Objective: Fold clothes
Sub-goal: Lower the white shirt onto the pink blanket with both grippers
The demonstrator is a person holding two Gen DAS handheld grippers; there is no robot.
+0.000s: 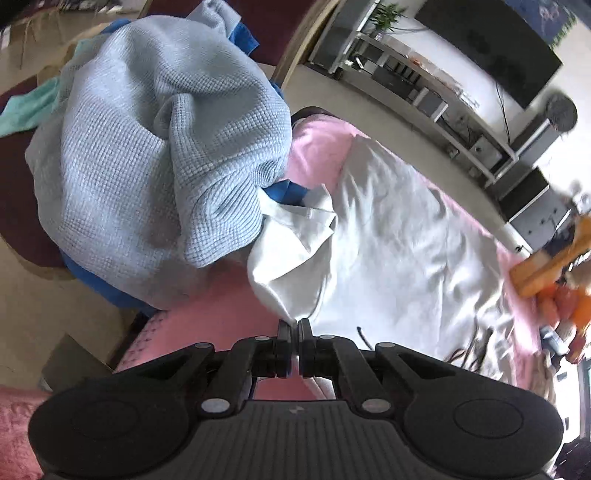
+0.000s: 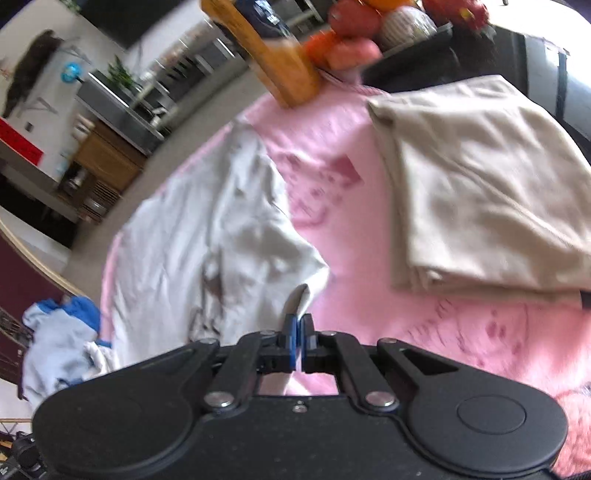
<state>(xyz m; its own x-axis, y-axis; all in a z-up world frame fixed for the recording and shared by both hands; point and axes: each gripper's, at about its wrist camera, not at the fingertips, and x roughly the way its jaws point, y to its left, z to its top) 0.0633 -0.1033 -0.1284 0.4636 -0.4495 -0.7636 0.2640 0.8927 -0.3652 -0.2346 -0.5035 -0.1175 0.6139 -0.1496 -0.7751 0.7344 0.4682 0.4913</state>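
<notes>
A white shirt (image 1: pixel 399 236) lies spread and wrinkled on a pink cloth-covered surface (image 1: pixel 221 314). My left gripper (image 1: pixel 294 325) is shut on a corner of the white shirt near its collar end. In the right wrist view the same white shirt (image 2: pixel 207 240) stretches away to the left, and my right gripper (image 2: pixel 298 321) is shut on its near corner. A folded beige garment (image 2: pixel 480 192) rests on the pink surface (image 2: pixel 424 332) to the right of it.
A heap of clothes with a light-blue waffle-knit piece (image 1: pixel 155 158) on top sits on a chair left of the surface. A wooden block (image 2: pixel 273 62) and red and orange fruit (image 2: pixel 351 33) stand at the far edge. A TV stand (image 1: pixel 424 85) lines the wall beyond.
</notes>
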